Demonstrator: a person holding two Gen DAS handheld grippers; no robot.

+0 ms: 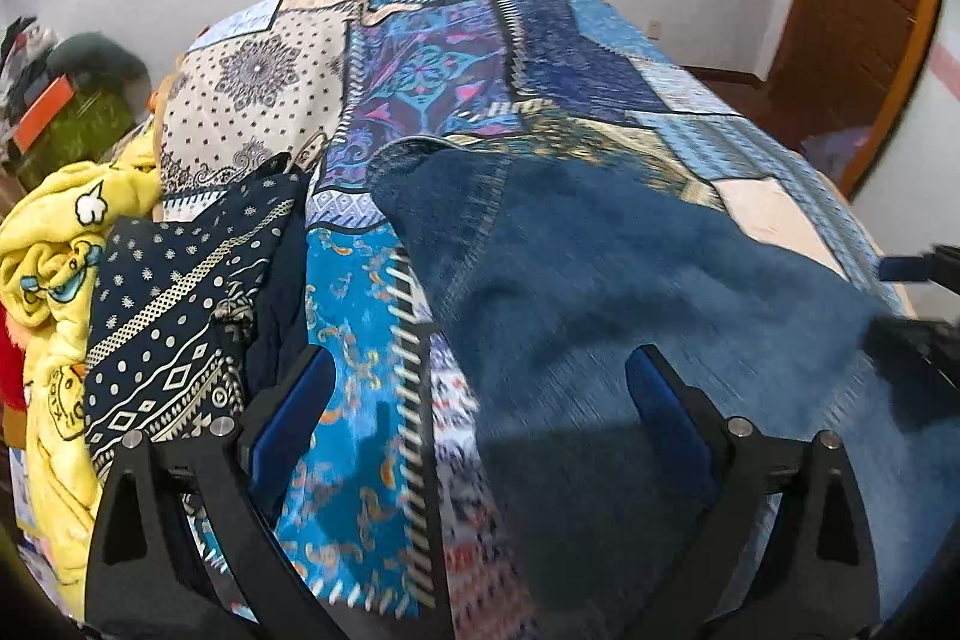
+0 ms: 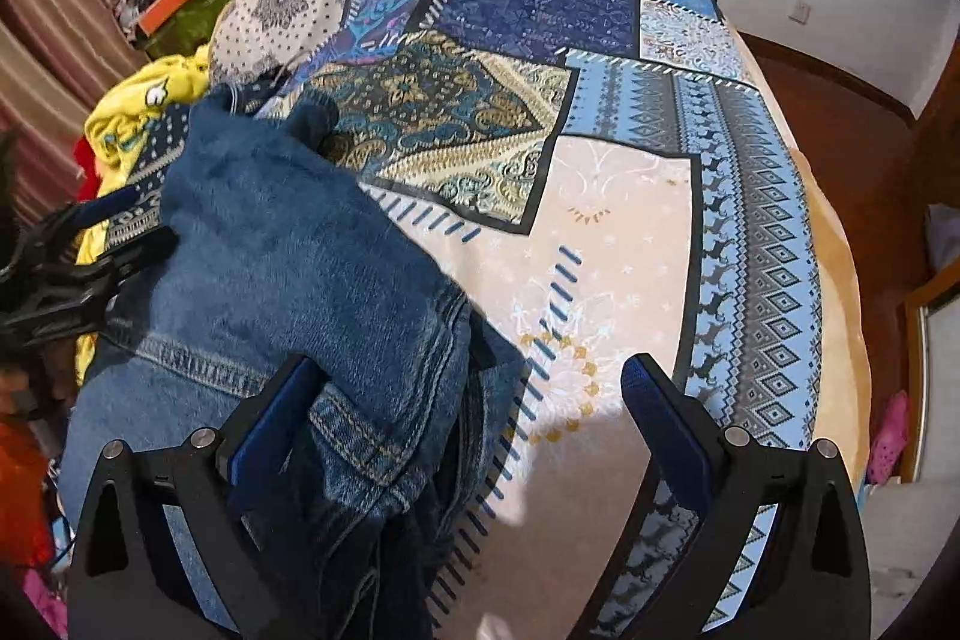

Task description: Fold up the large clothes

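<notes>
With my left gripper (image 1: 480,400) and right gripper (image 2: 474,412) both spread and empty, the jeans (image 2: 288,268) lie lower left on the bed (image 2: 630,232): heavy, limp denim, best gripped at the stitched waistband.

A large pair of blue denim jeans (image 1: 600,292) with tan topstitching lies rumpled on the bed. In the left wrist view the jeans spread ahead of the left tool (image 1: 480,400), reaching under its right finger, with one rounded end farthest from the tool. In the right wrist view the jeans (image 2: 288,268) are bunched in thick folds by the right tool's (image 2: 474,400) left finger, seams and layered edges showing.
</notes>
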